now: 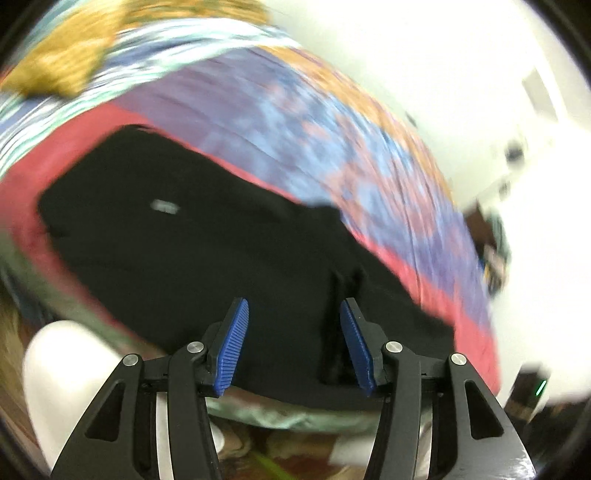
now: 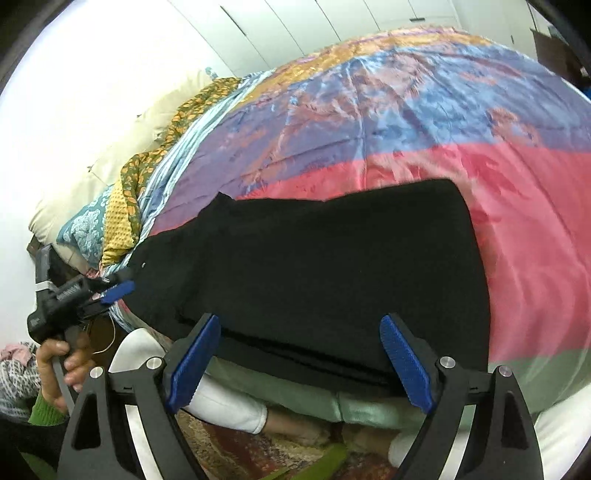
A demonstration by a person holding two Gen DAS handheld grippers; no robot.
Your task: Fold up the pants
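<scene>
Black pants (image 2: pixel 314 273) lie flat on a colourful bedspread (image 2: pixel 443 122), near the bed's front edge; they also show in the blurred left wrist view (image 1: pixel 207 251), with a small white label (image 1: pixel 165 206) on them. My left gripper (image 1: pixel 293 314) is open and empty, just above the near edge of the pants. In the right wrist view the left gripper (image 2: pixel 118 290) sits at the left end of the pants. My right gripper (image 2: pixel 299 328) is wide open and empty, over the near edge of the pants.
Pillows and a yellow patterned cloth (image 2: pixel 140 173) lie at the bed's left end. A patterned rug (image 2: pixel 240 450) and the person's white-clad legs (image 2: pixel 221 398) are below the bed's edge. White cupboards (image 2: pixel 295 29) stand behind the bed.
</scene>
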